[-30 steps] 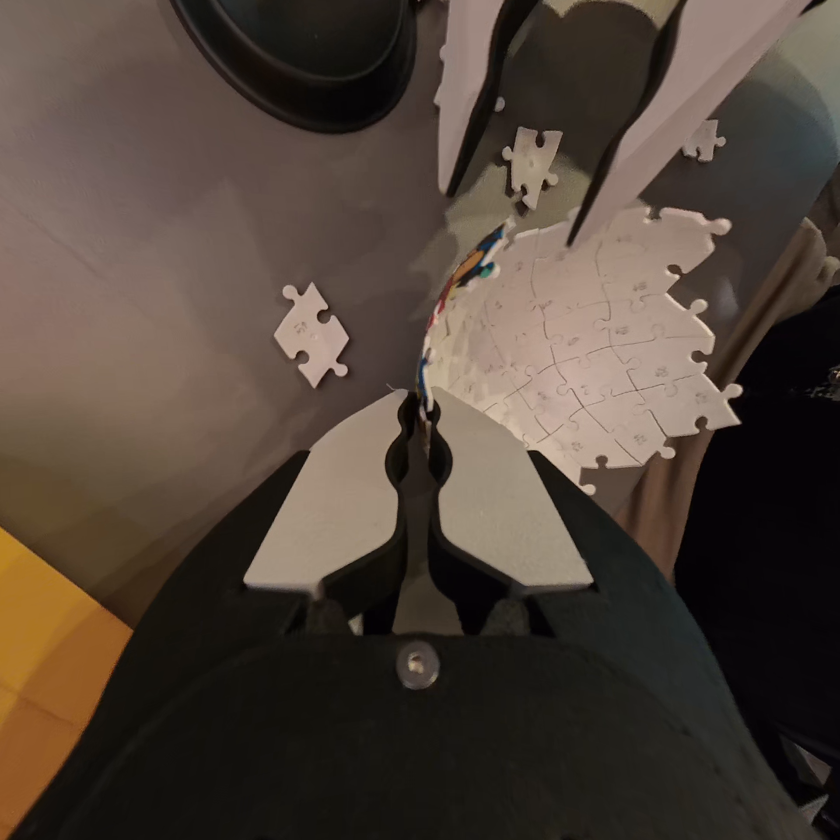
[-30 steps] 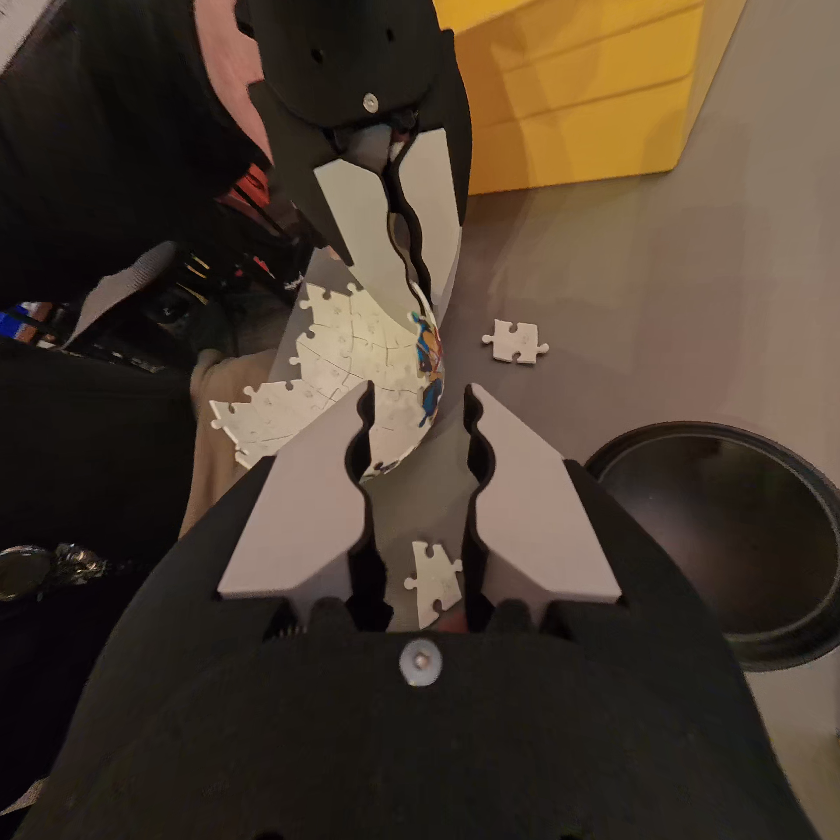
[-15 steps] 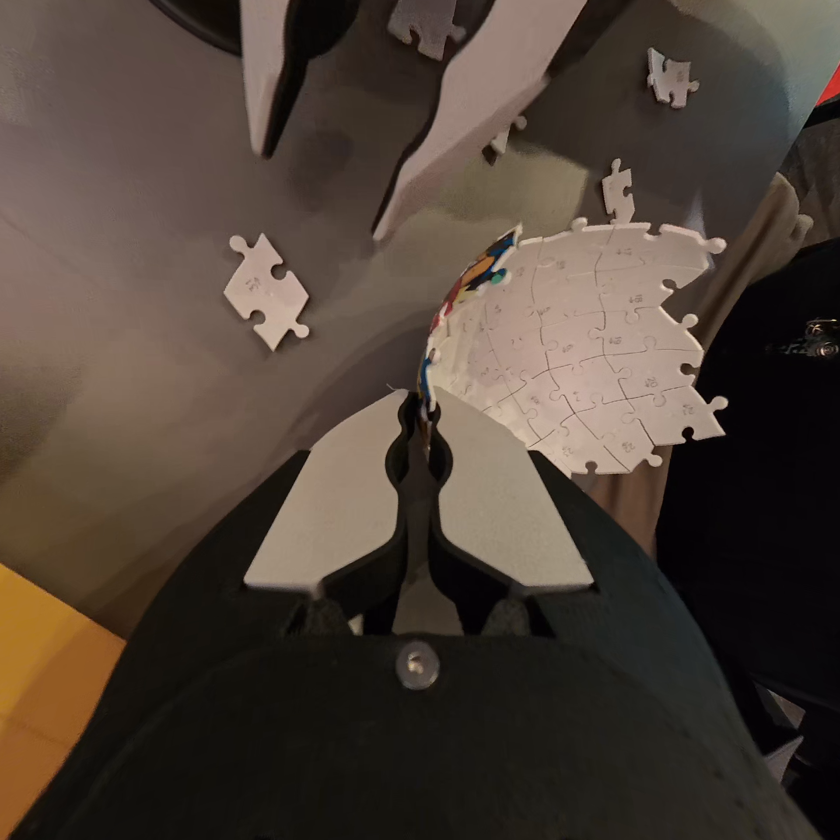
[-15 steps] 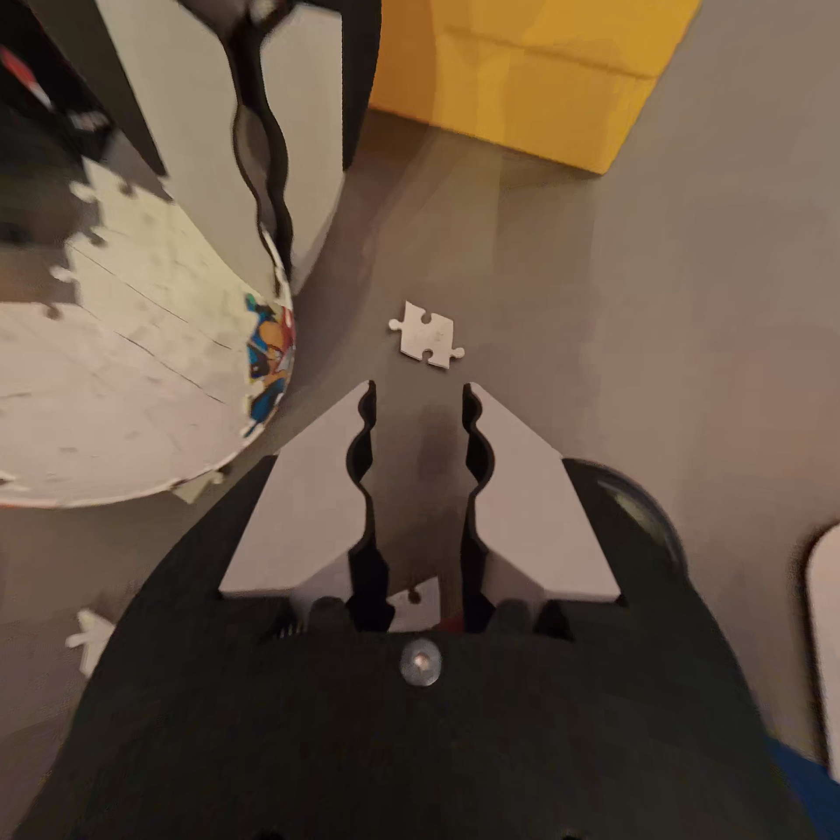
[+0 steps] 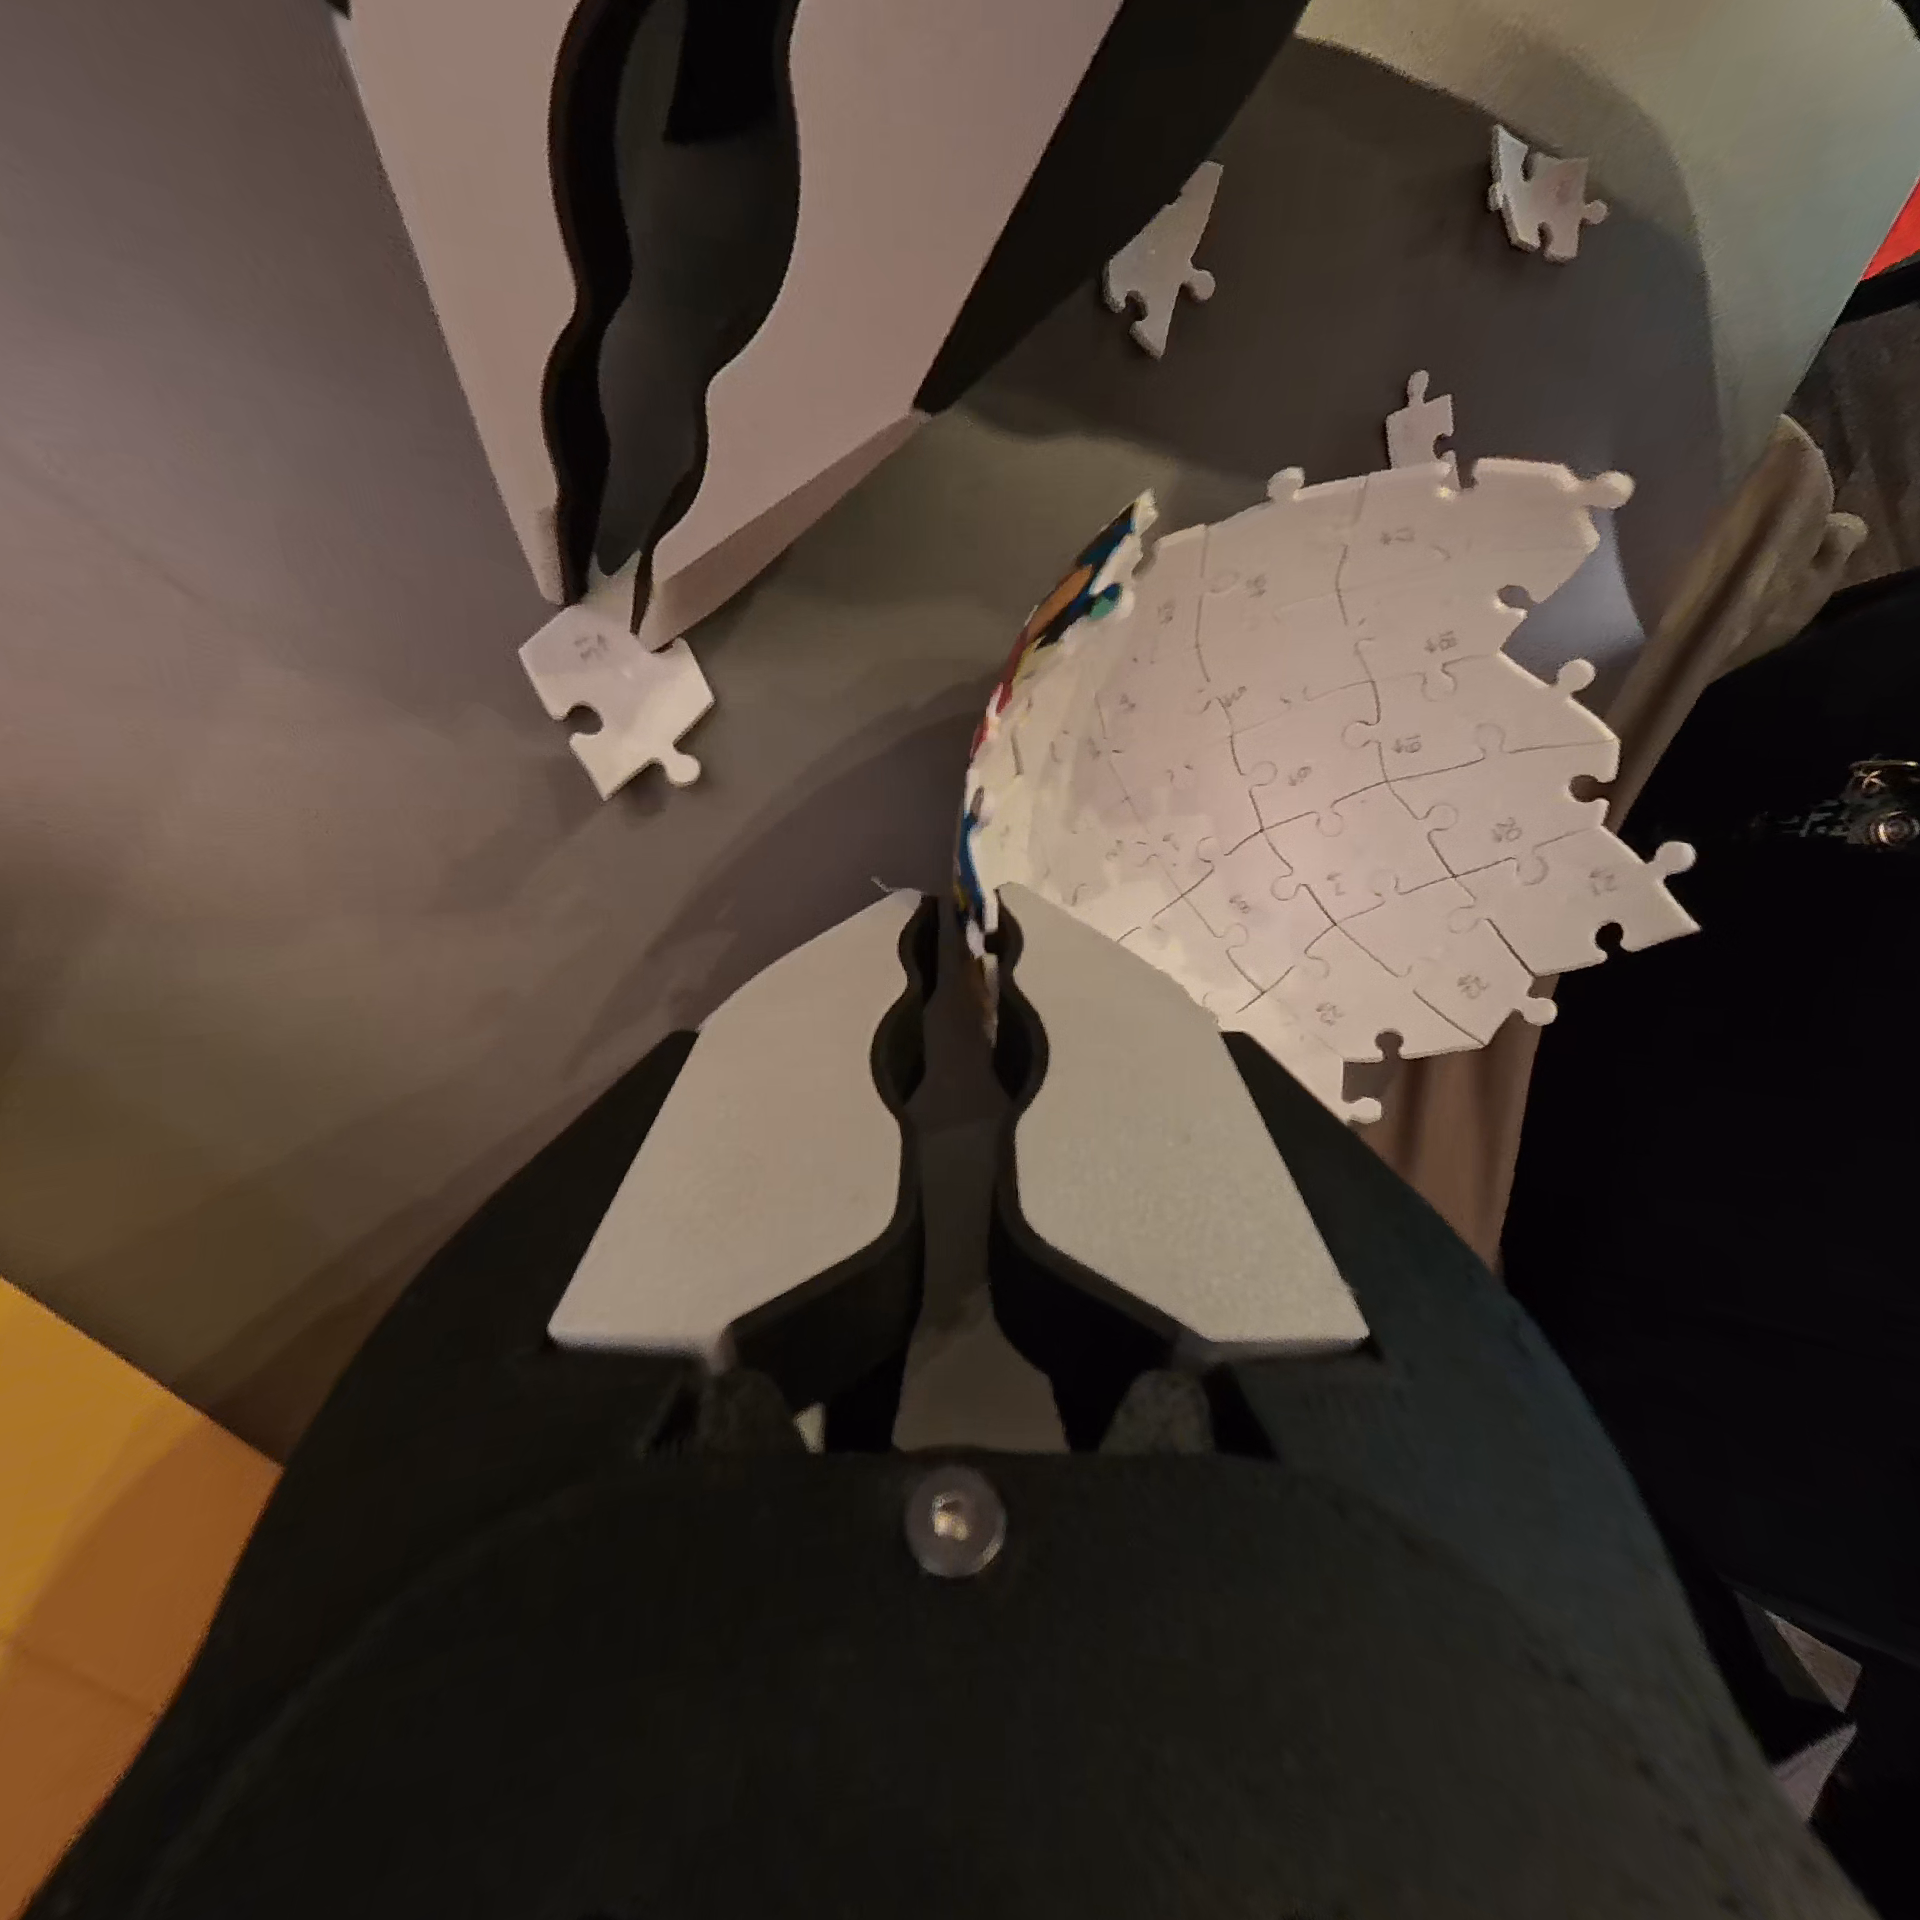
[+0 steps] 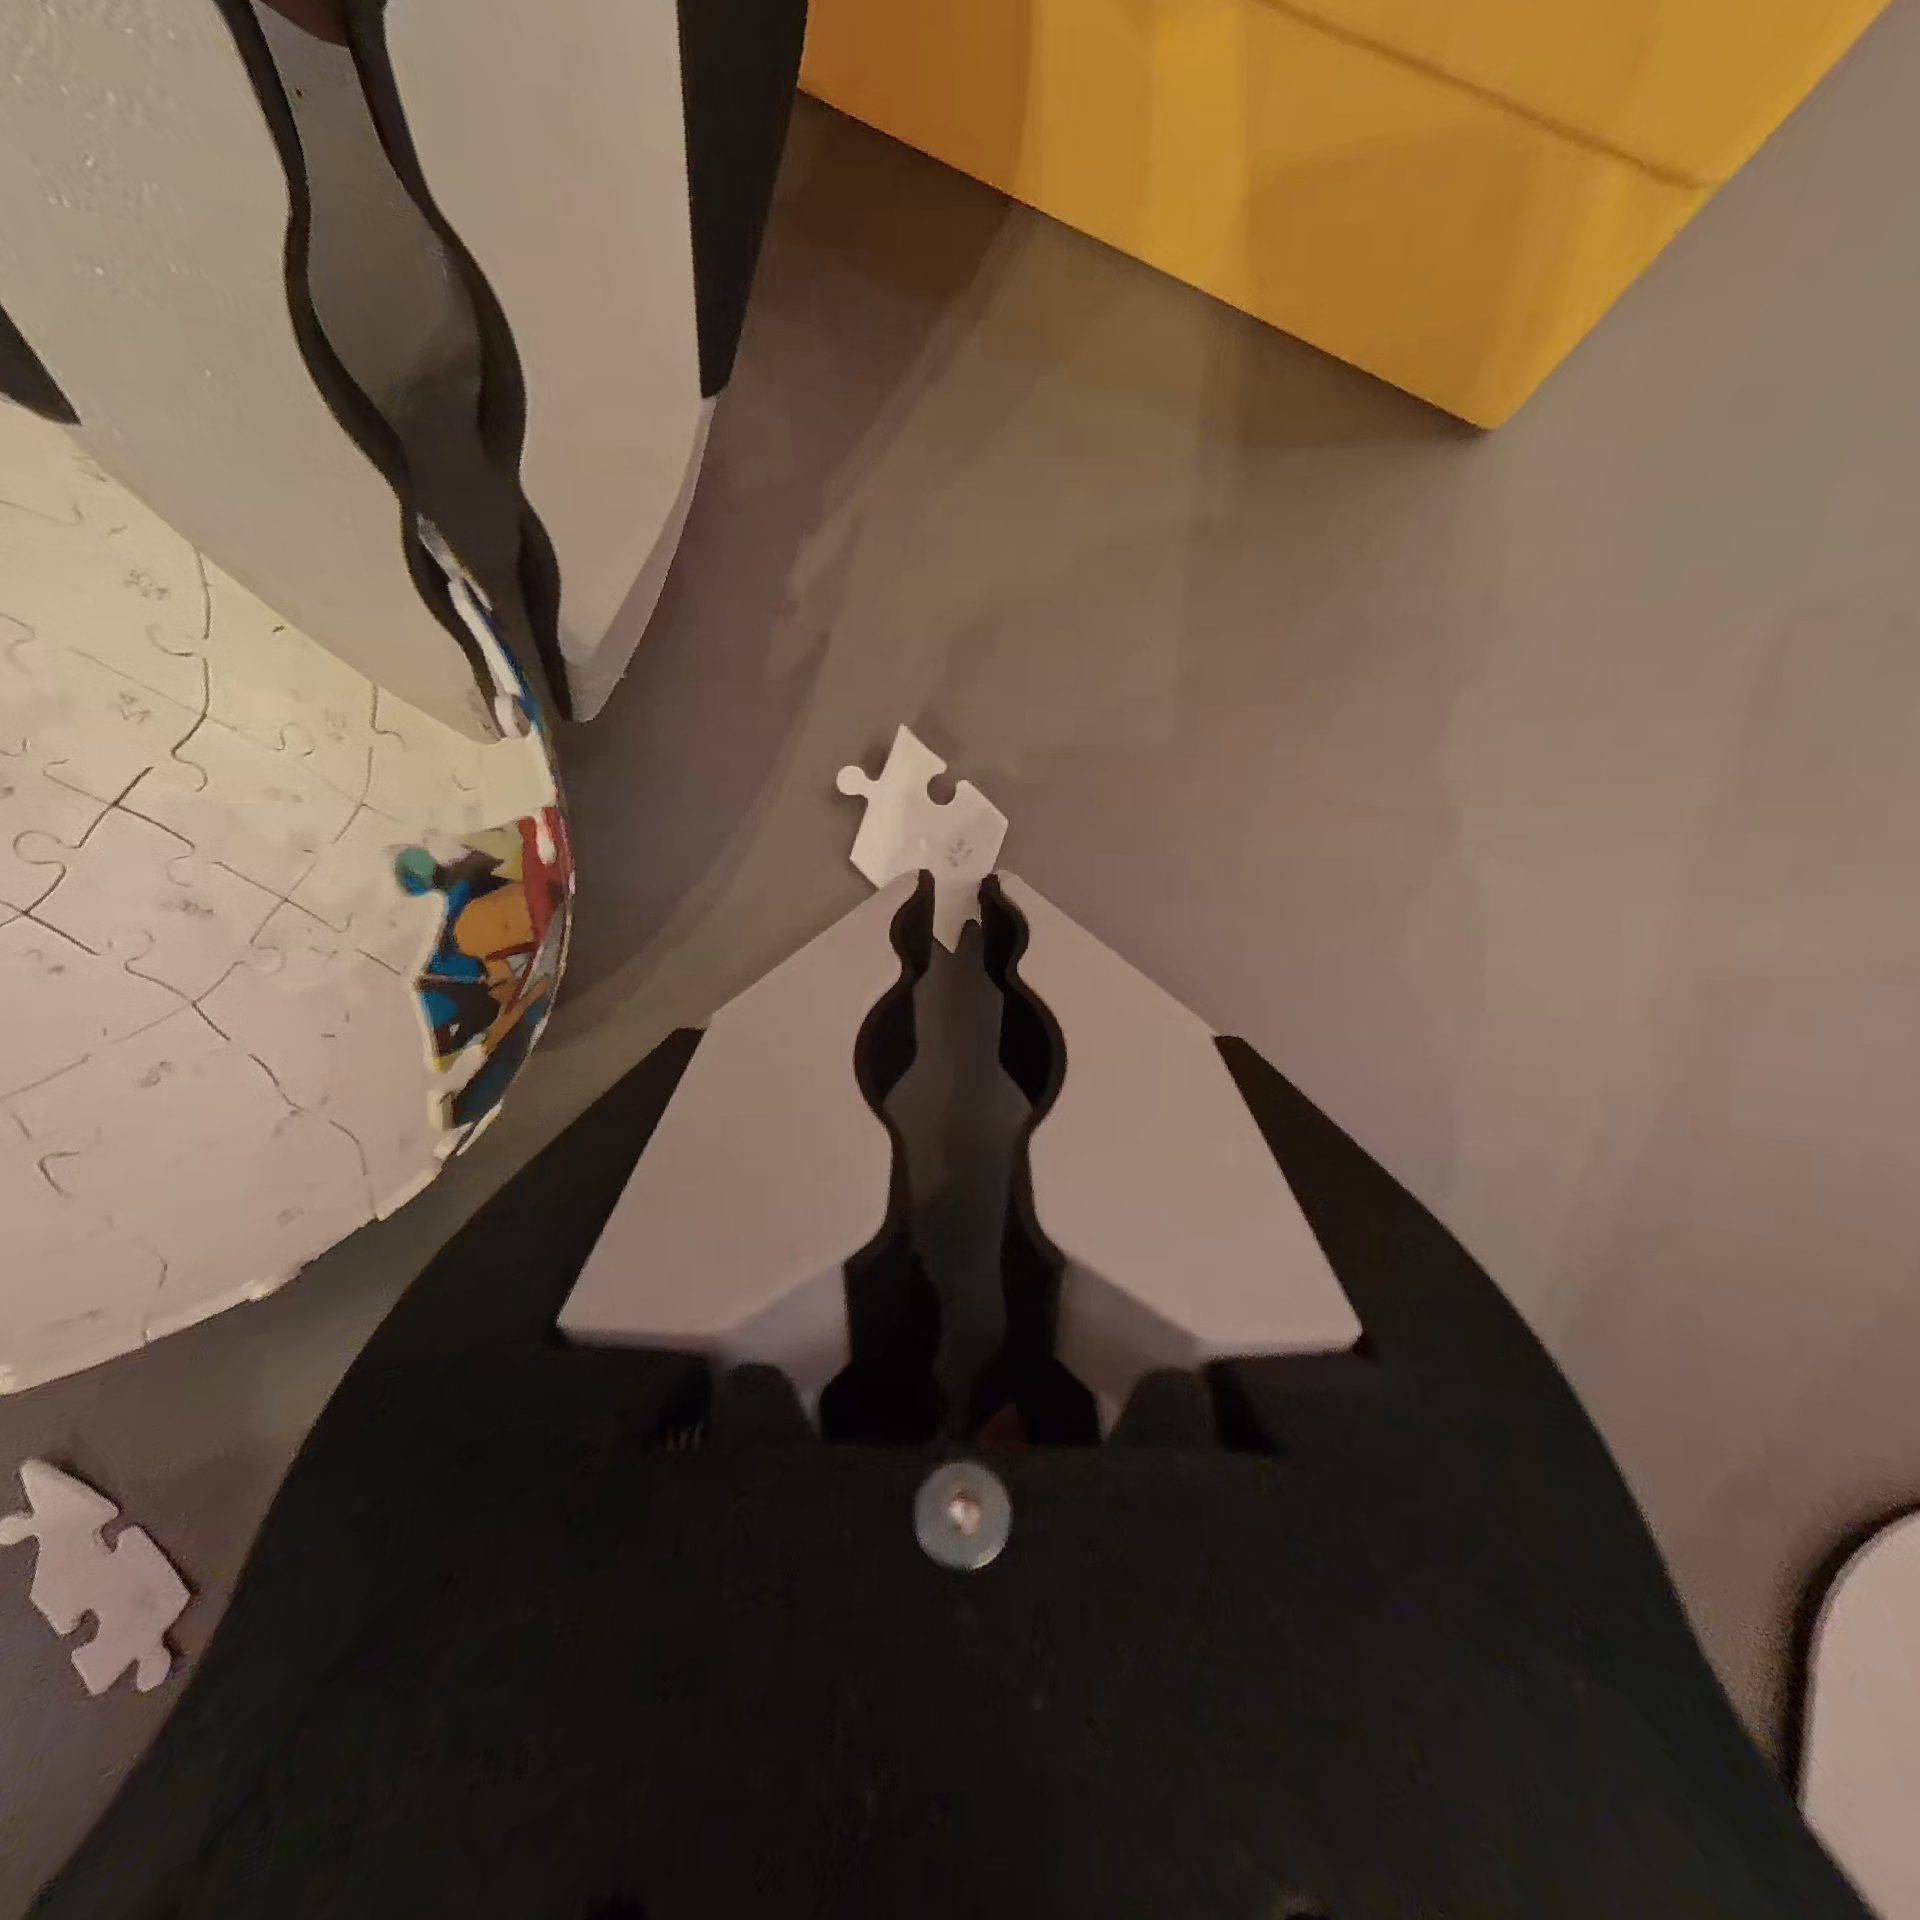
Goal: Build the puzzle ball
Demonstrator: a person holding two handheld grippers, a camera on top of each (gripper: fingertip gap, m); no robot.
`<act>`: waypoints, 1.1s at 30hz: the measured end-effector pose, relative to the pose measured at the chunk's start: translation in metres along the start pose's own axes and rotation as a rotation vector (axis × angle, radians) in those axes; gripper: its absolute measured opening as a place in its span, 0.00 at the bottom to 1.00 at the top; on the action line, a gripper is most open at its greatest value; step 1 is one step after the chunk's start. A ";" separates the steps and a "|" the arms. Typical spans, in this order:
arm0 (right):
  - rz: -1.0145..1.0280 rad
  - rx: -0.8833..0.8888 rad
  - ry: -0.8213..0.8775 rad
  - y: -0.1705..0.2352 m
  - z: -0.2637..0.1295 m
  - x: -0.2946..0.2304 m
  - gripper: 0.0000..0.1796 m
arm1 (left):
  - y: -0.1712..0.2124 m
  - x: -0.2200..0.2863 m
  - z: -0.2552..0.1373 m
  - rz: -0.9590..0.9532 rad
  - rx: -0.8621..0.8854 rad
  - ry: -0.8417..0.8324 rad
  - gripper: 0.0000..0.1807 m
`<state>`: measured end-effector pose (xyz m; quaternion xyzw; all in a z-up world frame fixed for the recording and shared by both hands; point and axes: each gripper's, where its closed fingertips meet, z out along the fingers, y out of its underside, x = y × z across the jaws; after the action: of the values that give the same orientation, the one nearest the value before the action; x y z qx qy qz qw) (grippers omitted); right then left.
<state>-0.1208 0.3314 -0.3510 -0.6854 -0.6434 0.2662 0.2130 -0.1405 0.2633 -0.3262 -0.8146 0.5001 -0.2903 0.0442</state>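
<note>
My left gripper (image 5: 961, 909) is shut on the rim of the half-built puzzle ball (image 5: 1351, 748), a curved shell with a white inside and a colourful printed outside. It holds the shell over the grey table. In the right wrist view the shell (image 6: 187, 935) is at the left with the left gripper (image 6: 520, 707) clamped on its edge. My right gripper (image 6: 954, 883) is shut on a corner of a loose white puzzle piece (image 6: 920, 821) at the table surface. The left wrist view shows the right gripper (image 5: 608, 597) pinching that piece (image 5: 618, 696) left of the shell.
More loose white pieces lie on the grey table (image 5: 260, 831) beyond the shell (image 5: 1158, 270) (image 5: 1543, 203) and near my right gripper's base (image 6: 94, 1569). A yellow box (image 6: 1299, 156) stands at the table's far side. A white rounded object (image 6: 1860, 1714) sits at the lower right.
My right gripper moved away from the shell to the loose piece and closed on its corner. My left gripper kept its hold on the shell's rim.
</note>
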 end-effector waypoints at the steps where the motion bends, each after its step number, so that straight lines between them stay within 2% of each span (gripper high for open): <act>1: 0.002 0.002 0.001 0.001 -0.001 -0.001 0.04 | 0.001 -0.001 0.000 -0.001 0.002 -0.003 0.05; 4: 0.008 0.005 0.000 0.003 -0.002 -0.005 0.04 | -0.001 -0.002 -0.001 -0.007 0.022 -0.016 0.08; 6: 0.030 0.024 -0.004 0.003 -0.004 -0.007 0.00 | -0.003 -0.003 -0.002 -0.012 0.034 -0.023 0.10; 13: 0.079 0.076 0.006 0.004 -0.012 -0.007 0.00 | -0.002 -0.004 -0.004 -0.025 0.051 -0.045 0.15; 14: 0.083 0.071 0.005 0.003 -0.012 -0.007 0.07 | -0.001 -0.005 -0.004 -0.025 0.048 -0.048 0.15; 15: 0.072 0.064 0.006 0.003 -0.012 -0.007 0.11 | -0.001 -0.005 -0.004 -0.026 0.046 -0.052 0.15; 19: 0.008 -0.009 0.044 0.006 -0.005 -0.006 0.18 | -0.002 -0.005 -0.003 -0.027 0.047 -0.054 0.14; 22: 0.004 -0.013 0.072 0.004 -0.003 -0.002 0.13 | -0.001 -0.005 -0.003 -0.028 0.042 -0.055 0.14; 33: 0.039 0.037 0.062 0.005 -0.006 -0.006 0.13 | -0.006 -0.007 -0.008 -0.037 0.087 -0.064 0.17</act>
<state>-0.1130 0.3249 -0.3492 -0.7016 -0.6181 0.2608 0.2401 -0.1420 0.2739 -0.3198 -0.8299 0.4703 -0.2863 0.0905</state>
